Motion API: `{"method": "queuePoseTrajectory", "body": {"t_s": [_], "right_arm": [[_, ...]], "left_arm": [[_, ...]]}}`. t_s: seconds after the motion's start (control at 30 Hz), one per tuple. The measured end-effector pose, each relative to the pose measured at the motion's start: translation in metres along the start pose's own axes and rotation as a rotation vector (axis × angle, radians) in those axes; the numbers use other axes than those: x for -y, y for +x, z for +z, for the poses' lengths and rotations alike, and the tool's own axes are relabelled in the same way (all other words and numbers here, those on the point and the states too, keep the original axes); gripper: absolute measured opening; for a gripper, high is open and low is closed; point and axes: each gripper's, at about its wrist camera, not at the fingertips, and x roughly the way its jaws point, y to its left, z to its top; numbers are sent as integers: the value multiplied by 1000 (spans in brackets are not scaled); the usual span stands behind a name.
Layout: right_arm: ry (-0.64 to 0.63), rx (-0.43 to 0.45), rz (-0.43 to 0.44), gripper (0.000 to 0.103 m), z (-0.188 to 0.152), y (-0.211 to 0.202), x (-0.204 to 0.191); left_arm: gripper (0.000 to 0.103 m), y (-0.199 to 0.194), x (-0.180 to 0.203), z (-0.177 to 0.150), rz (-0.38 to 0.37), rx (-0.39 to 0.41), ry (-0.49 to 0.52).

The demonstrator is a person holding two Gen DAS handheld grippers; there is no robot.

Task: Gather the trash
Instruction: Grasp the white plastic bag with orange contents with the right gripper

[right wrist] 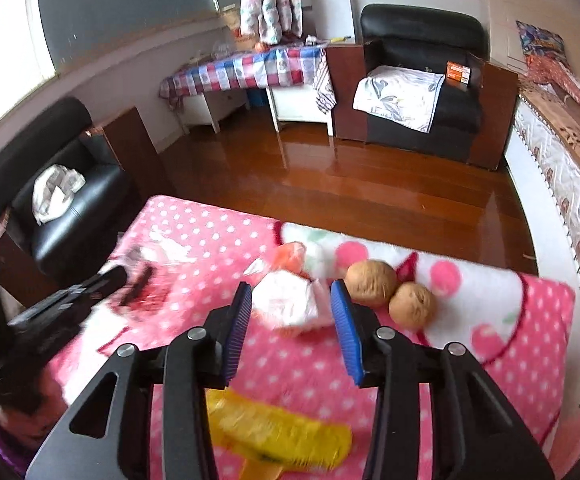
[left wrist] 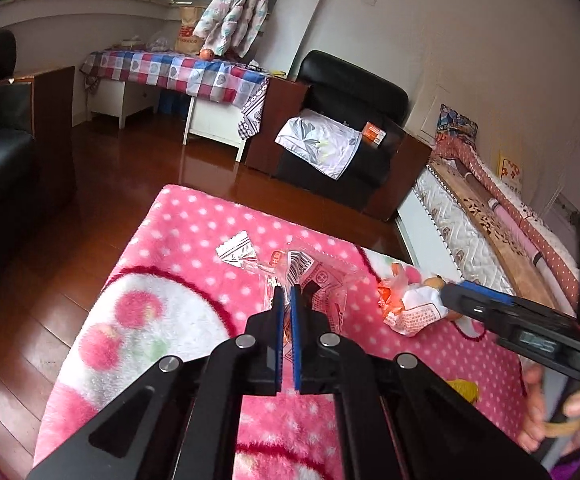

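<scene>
Trash lies scattered on a pink polka-dot blanket [left wrist: 193,240]: a clear printed wrapper [left wrist: 322,280], a small silver foil packet [left wrist: 235,250] at its 10 o'clock, and a crumpled white-and-orange wrapper [right wrist: 285,300]. The left gripper [left wrist: 286,290] has its blue pads nearly together, pinching a fold of the clear printed wrapper. The right gripper [right wrist: 292,294] stands with jaws wide apart, the crumpled white-and-orange wrapper between them but not yet clamped. Two brown round nuts [right wrist: 390,290] sit touching each other just beside that wrapper, at its 3 o'clock, close to the right pad. A yellow bag [right wrist: 281,432] lies near the bottom edge, at 6 o'clock, blurred and partly hidden behind the gripper body. The clear wrapper's lower part is covered by the left fingers. Beyond the blanket are wooden floor [right wrist: 350,176], a black armchair [right wrist: 422,80] at 12 o'clock and a checked tablecloth [left wrist: 177,72].
</scene>
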Motion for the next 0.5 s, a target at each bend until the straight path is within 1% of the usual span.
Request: {"method": "queuePoseTrajectory", "body": {"t_s": [0.1,0.23,0.33,0.4,0.43,0.47,0.5], "right_arm": [[-12,-41,-27,42,3,21,3],[4,-42,19,42,2,26,5],[-21,-65,39,42,-3,26,0],[-42,-66,38,42,-6,23,-5],[-55,-65,36,40,-8,21,-8],[-64,-63,37,34,-10,19,-10],[-70,-58,35,32,-11,16,-12]], "left_arm": [[2,0,0,1,-8,-6,-4],[2,0,3,0,-17,-4,5],[2,0,2,-1,-20,0,2],[2,-2,1,0,-21,11,-6],[2,-3,1,0,-23,20,-12],[2,-3,0,0,-24,24,-15],[2,-4,0,0,-27,30,-16]]}}
